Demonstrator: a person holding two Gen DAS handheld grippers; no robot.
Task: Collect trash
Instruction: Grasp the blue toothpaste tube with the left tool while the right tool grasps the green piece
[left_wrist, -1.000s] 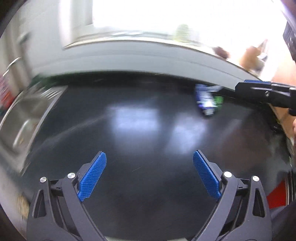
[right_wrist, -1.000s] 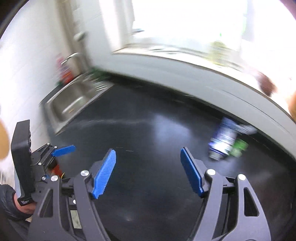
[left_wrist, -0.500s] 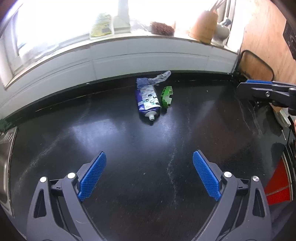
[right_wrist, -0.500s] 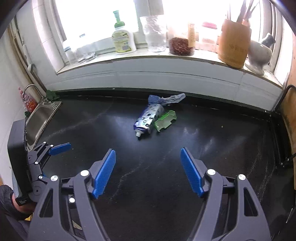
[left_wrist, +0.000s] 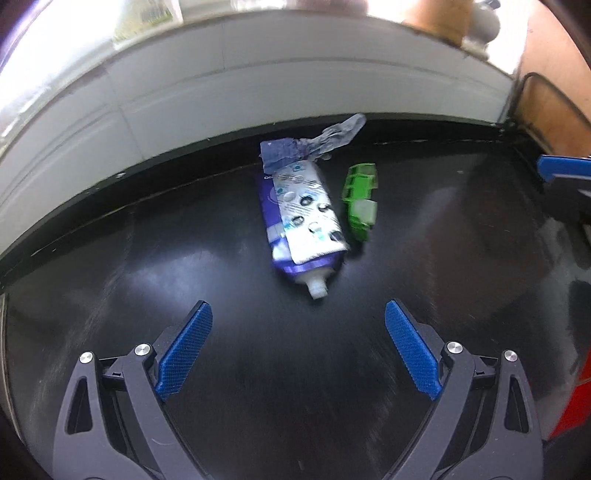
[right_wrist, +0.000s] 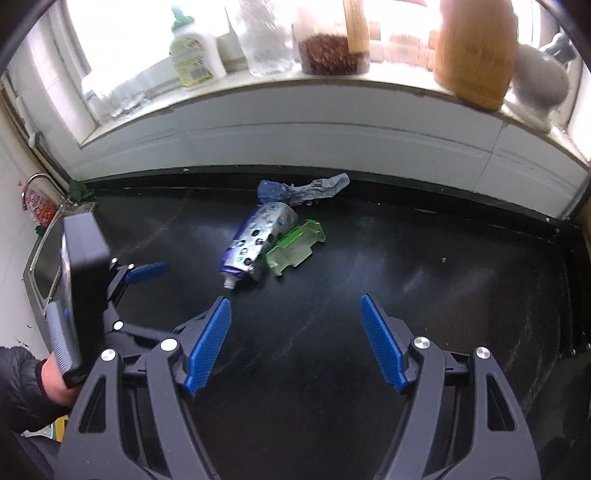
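Note:
A squeezed purple-and-white tube (left_wrist: 304, 218) lies on the black counter (left_wrist: 184, 266), its nozzle toward me; it also shows in the right wrist view (right_wrist: 258, 240). A green plastic piece (left_wrist: 360, 201) lies right beside it (right_wrist: 295, 248). A crumpled blue-grey wrapper (left_wrist: 314, 146) lies behind them by the wall (right_wrist: 303, 191). My left gripper (left_wrist: 295, 343) is open and empty, just short of the tube's nozzle. My right gripper (right_wrist: 295, 339) is open and empty, farther back from the trash. The left gripper shows at the left in the right wrist view (right_wrist: 144, 271).
A white tiled ledge (right_wrist: 332, 122) runs behind the counter and carries a soap bottle (right_wrist: 192, 59), jars (right_wrist: 332, 44) and a wooden utensil block (right_wrist: 476, 48). A steel sink (right_wrist: 44, 262) sits at the far left. A red object (left_wrist: 576, 402) is at the right edge.
Both views swung from the sink side toward the trash and moved closer to it. The tube now lies just ahead of my open left gripper. Both grippers stayed open.

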